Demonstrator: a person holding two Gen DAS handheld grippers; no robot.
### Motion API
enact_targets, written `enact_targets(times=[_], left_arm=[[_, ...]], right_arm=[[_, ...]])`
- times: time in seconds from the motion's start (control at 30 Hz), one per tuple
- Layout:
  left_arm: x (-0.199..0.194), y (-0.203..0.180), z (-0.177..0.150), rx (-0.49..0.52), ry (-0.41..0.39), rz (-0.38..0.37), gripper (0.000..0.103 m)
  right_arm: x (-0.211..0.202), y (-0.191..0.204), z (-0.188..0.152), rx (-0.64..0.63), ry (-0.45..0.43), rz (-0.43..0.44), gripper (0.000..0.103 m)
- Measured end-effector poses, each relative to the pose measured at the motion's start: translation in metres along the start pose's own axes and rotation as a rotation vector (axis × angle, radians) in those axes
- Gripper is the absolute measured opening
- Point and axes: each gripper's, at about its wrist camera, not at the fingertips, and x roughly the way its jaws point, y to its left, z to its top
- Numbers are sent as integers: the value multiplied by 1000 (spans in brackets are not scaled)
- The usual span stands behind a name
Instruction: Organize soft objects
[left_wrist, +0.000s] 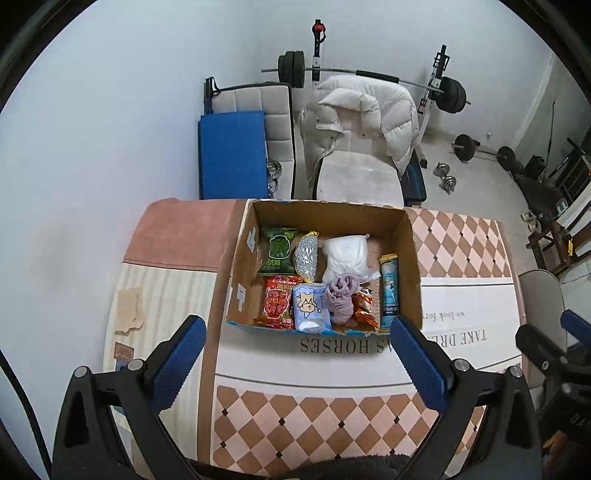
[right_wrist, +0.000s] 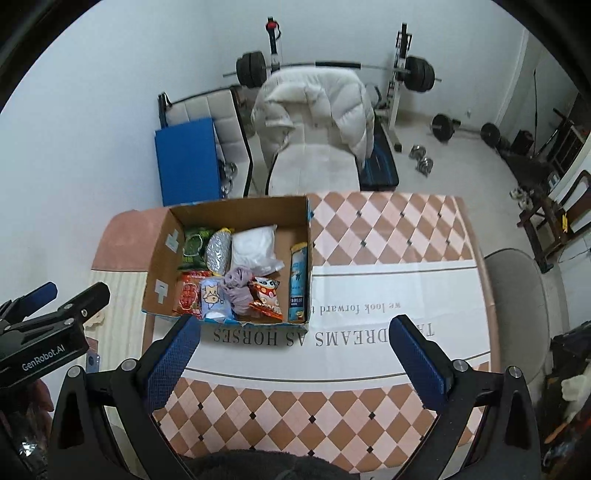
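We've got both grippers, left (left_wrist: 297, 338) and right (right_wrist: 297, 338), wide open holding nothing, hovering over the table (right_wrist: 388, 236) near the box (left_wrist: 410, 258) stuffed with snack packs and a purple cloth (left_wrist: 341, 297).

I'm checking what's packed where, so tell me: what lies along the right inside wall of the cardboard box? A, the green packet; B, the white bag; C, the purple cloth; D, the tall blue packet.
D: the tall blue packet stands against the box's right wall, while the green packet is far left and the purple cloth and white bag sit mid-box.
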Motion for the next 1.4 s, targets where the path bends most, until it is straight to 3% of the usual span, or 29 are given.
enact_targets(times=[0.23, 0.5, 0.93, 1.4], left_arm=[[-41, 5, -9, -9, -39, -26, 102], [-61, 7, -14, -21, -75, -31, 102], [-44, 0, -17, -20, -79, -9, 102], [-34, -2, -19, -4, -66, 17, 102]], right_arm=[[-46, 0, -9, -14, -53, -2, 103], [-69, 2, -13, -25, -86, -1, 103], [-49, 8, -15, -35, -91, -53, 103], [-39, 15, -8, -32, -96, -47, 103]])
